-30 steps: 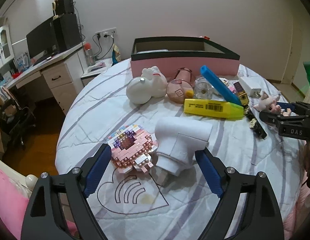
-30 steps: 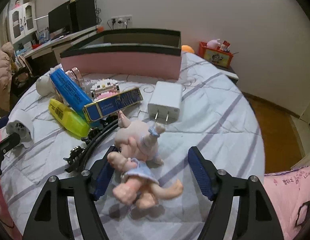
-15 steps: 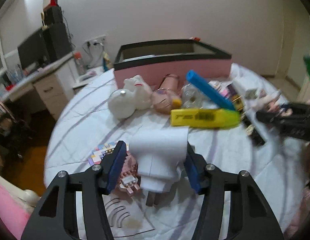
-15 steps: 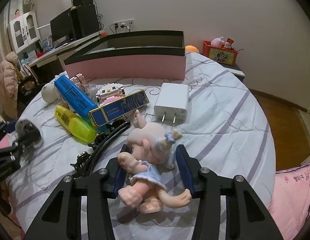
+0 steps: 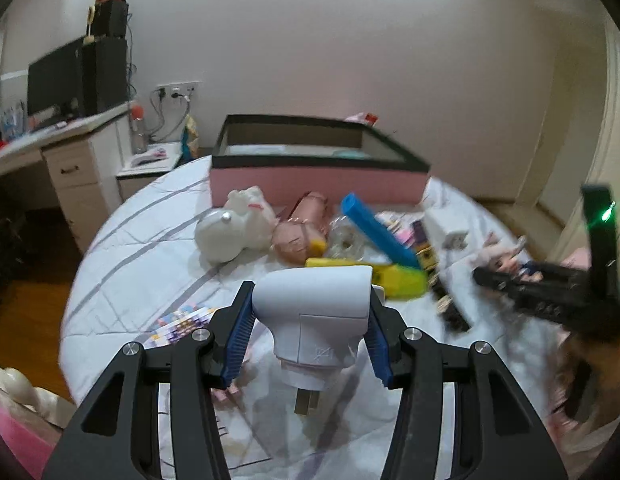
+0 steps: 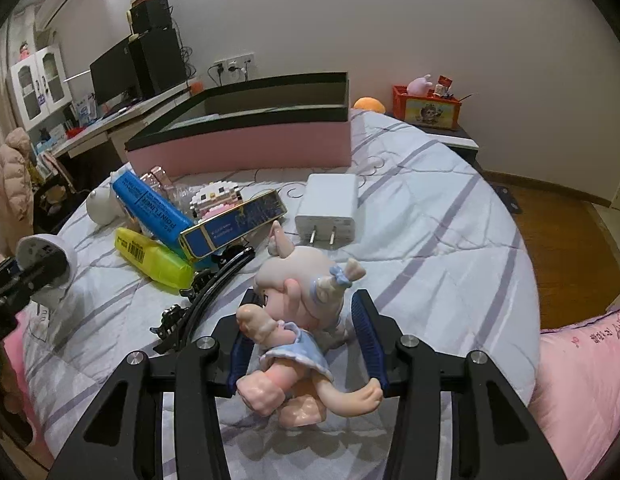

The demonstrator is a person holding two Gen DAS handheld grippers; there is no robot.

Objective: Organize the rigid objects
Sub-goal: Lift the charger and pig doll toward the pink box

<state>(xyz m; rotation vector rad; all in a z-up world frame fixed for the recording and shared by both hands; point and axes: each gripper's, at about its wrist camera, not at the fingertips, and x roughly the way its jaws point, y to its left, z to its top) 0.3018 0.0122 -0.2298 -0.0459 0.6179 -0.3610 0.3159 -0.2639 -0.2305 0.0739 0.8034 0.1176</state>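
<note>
Your left tool (image 5: 308,344) has just closed on the white plug adapter (image 5: 314,312), lower centre, lifted off the bed (image 5: 150,248). Your right tool (image 6: 306,338) has clamped the doll (image 6: 298,312). Both can go to the pink box (image 6: 246,148).

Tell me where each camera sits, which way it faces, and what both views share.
Left wrist: on the left gripper, looking along its fingers over the bed to the pink box; jaws clamp a white plug-in device.
Right wrist: on the right gripper, facing the same box; jaws clamp a doll.
Shared: box, yellow highlighter, and each other's gripper.
</note>
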